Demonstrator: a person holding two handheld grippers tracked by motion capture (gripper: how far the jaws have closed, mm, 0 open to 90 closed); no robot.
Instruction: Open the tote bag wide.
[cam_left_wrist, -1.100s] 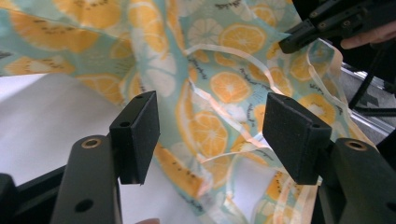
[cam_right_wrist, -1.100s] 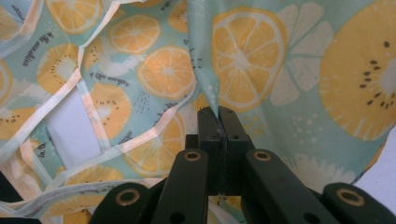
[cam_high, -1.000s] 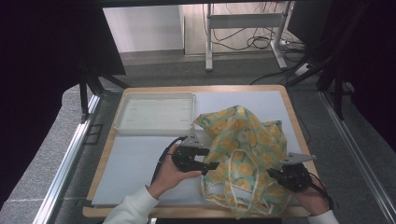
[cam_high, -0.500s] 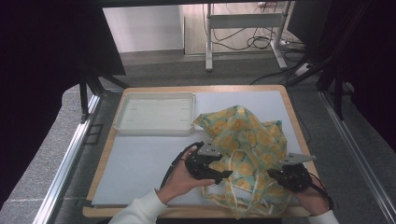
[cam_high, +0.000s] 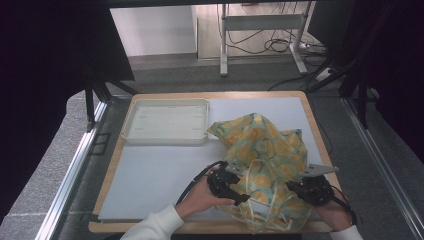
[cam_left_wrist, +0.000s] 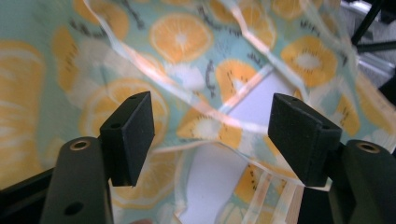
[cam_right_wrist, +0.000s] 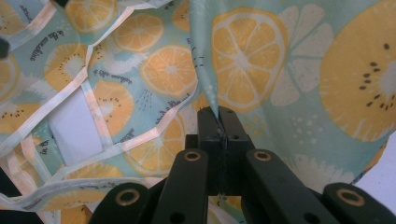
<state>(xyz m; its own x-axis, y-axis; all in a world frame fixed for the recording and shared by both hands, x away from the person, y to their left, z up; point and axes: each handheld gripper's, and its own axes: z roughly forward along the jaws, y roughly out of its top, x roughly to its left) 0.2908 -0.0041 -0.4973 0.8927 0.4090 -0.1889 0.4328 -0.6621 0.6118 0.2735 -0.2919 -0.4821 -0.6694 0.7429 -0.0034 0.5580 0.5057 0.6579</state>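
A pale green cloth (cam_high: 265, 150) printed with orange and kiwi slices lies bunched on the right half of the white mat (cam_high: 160, 175), its pale straps trailing at the front. My left gripper (cam_high: 242, 192) sits at the cloth's front left edge. Its jaws have just been opening and stand open in the left gripper view (cam_left_wrist: 212, 135), with the cloth (cam_left_wrist: 182, 32) and a strap just beyond the pads, nothing pressed between them. My right gripper (cam_high: 295, 187) is at the cloth's front right. In the right gripper view it (cam_right_wrist: 218, 119) is shut on a fold of the cloth (cam_right_wrist: 299, 70).
An empty white tray (cam_high: 165, 141) stands at the back left of the table. The wooden table edge (cam_high: 315, 130) runs close along the cloth's right side. Dark frame legs and cables stand on the floor beyond the table.
My left hand has moved right and lower, from the cloth's left side to its front edge. Its jaws stand wider. The right gripper has kept still on the cloth.
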